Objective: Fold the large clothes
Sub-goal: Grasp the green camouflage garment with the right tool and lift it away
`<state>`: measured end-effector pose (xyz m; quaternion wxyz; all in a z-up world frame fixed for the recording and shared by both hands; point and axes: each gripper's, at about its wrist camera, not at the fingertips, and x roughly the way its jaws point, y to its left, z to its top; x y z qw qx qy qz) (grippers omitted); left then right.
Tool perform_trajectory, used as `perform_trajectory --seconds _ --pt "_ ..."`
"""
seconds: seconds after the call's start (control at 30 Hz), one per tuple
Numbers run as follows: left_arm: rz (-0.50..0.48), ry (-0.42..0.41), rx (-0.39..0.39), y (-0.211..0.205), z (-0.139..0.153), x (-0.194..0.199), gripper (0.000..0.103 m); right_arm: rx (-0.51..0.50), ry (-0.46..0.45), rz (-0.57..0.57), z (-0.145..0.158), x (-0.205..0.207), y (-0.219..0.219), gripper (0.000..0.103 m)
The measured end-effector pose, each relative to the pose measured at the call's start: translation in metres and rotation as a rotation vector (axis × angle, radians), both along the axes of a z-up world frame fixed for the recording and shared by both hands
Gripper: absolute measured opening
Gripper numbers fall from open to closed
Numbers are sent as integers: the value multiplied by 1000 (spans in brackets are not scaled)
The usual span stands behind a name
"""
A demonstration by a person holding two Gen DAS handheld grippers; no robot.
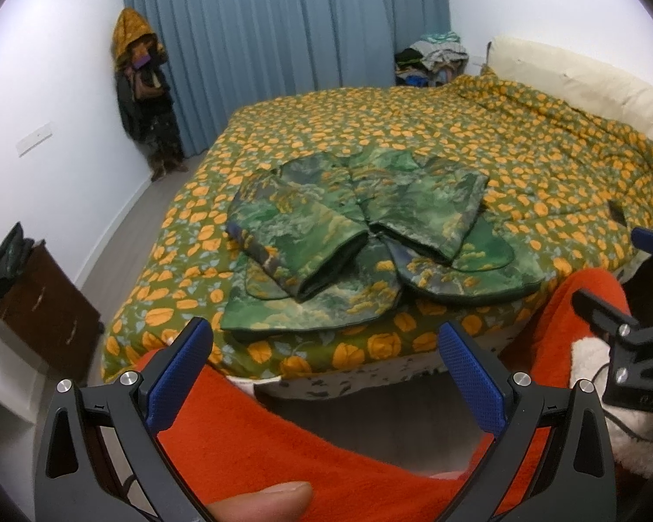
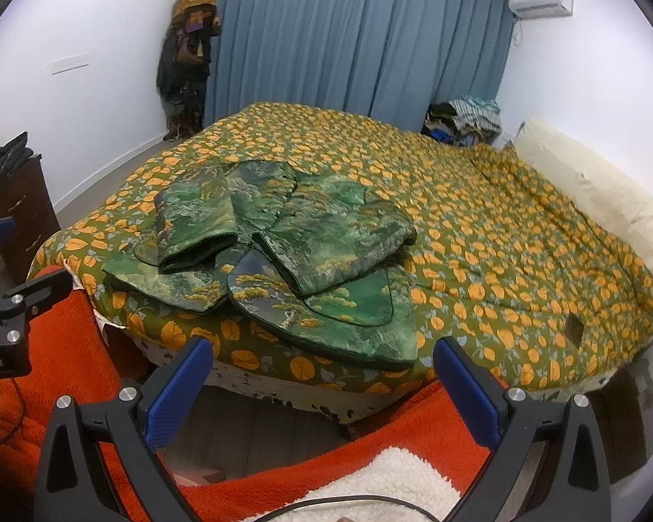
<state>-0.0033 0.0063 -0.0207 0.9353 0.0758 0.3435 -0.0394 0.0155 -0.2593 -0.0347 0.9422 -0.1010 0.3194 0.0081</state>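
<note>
Green patterned jacket [image 1: 352, 226] lies on the bed's orange-flowered quilt [image 1: 522, 161], near the foot edge closest to the person, with both sleeves folded inward so their cuffs meet over the middle of the front. Its lower hem spreads flat toward the edge of the mattress, and the collar end points toward the blue curtain [image 1: 283, 43]. The left gripper [image 1: 326, 374] hangs off the bed, short of the jacket, its two blue-padded fingers [image 1: 178, 374] spread wide with nothing between them. The right gripper [image 2: 322, 383] is likewise clear of the bed, its fingers [image 2: 466, 391] wide apart and empty, just short of the jacket's hem. Below both tools is orange fleece clothing [image 1: 283, 435] worn by the person, with a white fluffy lining [image 2: 370, 474] showing in the right view. A fingertip [image 1: 261, 500] shows at the bottom edge of the left view. A dark wooden drawer unit [image 1: 43, 304] stands by the wall to the left, with dark cloth on top. Clothes hang in the corner [image 1: 143, 87] beside the curtain, and a pile of laundry [image 2: 466, 122] sits beyond the far side of the bed near a cream headboard [image 2: 587, 182].
</note>
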Motion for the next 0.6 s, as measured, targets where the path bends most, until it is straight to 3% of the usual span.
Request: perform_trajectory --seconds 0.2,0.33,0.43,0.5,0.6 --pt "-2 -6 26 -4 4 10 103 72 -18 95 15 3 -8 103" --pt "21 21 62 3 1 29 103 130 -89 204 27 37 -33 103" --pt "82 11 62 16 0 43 103 25 21 282 1 98 -36 103" --pt "101 25 43 25 -1 50 103 18 134 346 -28 141 -38 103" --pt "132 49 12 38 -4 60 103 -43 202 344 -64 186 -32 103"
